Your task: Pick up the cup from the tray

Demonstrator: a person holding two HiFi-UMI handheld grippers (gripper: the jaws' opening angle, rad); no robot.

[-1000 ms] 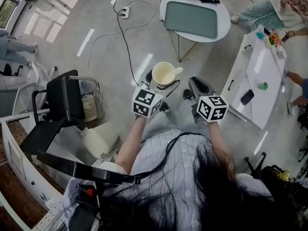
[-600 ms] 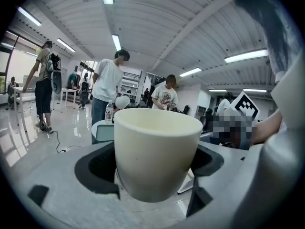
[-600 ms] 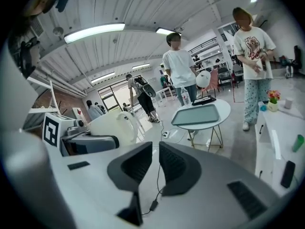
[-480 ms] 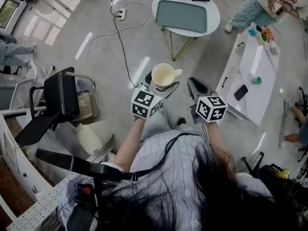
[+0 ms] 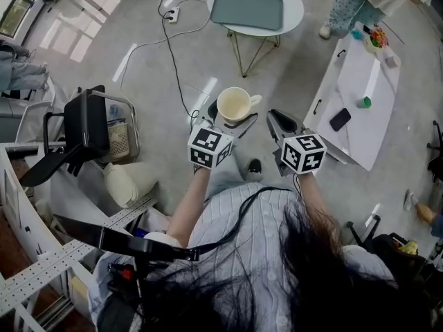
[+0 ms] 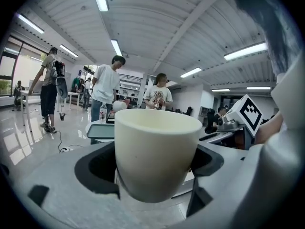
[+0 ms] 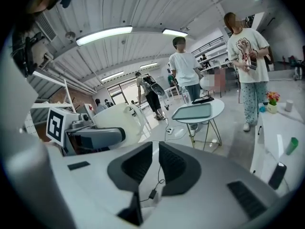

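Note:
A cream cup [image 5: 234, 105] with a handle on its right side is held upright in the air over the floor, my left gripper [image 5: 232, 121] shut on its lower body. In the left gripper view the cup [image 6: 155, 147] fills the middle, between the dark jaws of the left gripper [image 6: 153, 165]. My right gripper [image 5: 282, 123] hangs just to the right of the cup, apart from it. Its jaws [image 7: 155, 163] stand nearly together with nothing between them. The green tray [image 5: 248, 10] lies bare on the round white table [image 5: 293, 10] far ahead.
A long white table [image 5: 349, 113] with a phone and small items stands at the right. A black chair [image 5: 86, 126] and a basket are at the left. A cable [image 5: 176, 61] runs over the floor. People stand near the tables [image 7: 248, 51].
The round table with the tray has slid up and away in the head view, as the person steps back. Both grippers and the held cup keep their place relative to each other.

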